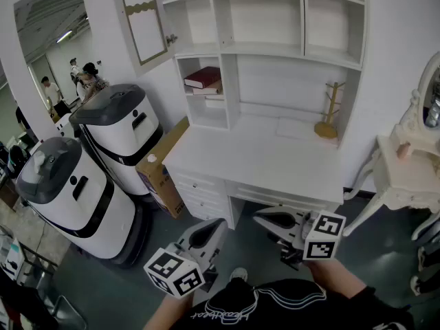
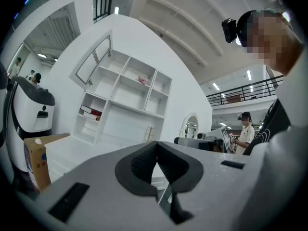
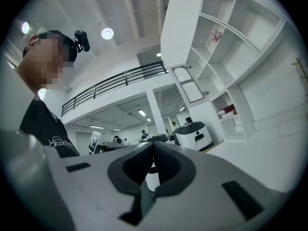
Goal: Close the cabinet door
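White cabinet door (image 1: pixel 143 23) open; shoe (image 1: pixel 238 273) shows in head view alone.

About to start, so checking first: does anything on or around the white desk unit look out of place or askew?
Yes: the cabinet door at the shelf unit's top left hangs swung open, angled away from its compartment. A cardboard box sits tilted beside the desk's left side. Nothing looks spilled or damaged.

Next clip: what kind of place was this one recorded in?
Probably a large open hall or lab staged with home furniture, not a real home: a white desk with a shelf unit and an open cabinet door, two big white-and-grey machines beside it, and a railed mezzanine.
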The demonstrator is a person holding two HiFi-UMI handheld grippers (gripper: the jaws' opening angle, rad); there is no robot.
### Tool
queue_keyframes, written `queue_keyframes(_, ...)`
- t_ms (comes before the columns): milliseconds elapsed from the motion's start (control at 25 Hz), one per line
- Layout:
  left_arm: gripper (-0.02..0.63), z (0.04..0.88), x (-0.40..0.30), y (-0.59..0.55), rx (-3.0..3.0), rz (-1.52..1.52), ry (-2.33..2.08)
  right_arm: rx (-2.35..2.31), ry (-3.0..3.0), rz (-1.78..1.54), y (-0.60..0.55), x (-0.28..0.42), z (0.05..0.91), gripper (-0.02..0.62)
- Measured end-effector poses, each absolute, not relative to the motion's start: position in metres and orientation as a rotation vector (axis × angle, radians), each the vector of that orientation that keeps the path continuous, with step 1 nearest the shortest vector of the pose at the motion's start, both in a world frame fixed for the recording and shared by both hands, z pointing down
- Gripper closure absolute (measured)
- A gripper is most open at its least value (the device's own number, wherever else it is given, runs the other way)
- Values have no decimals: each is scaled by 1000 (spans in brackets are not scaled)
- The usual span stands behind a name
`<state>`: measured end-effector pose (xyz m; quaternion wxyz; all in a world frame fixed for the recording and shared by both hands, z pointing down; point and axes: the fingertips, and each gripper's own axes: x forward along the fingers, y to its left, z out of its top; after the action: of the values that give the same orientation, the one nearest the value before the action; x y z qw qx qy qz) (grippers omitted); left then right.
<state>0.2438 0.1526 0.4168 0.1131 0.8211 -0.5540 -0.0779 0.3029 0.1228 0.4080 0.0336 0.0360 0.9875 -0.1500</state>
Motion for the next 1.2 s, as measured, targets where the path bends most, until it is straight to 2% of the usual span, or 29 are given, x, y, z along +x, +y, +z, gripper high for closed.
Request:
queue_keyframes(640, 602, 433, 214, 142, 2354, -205, -1668, 224, 3061, -535, 109, 263, 434, 589)
queue_keyframes(1200, 602, 460, 87, 64, 2267, -215, -1690, 245, 3079, -602, 31, 140, 452, 589)
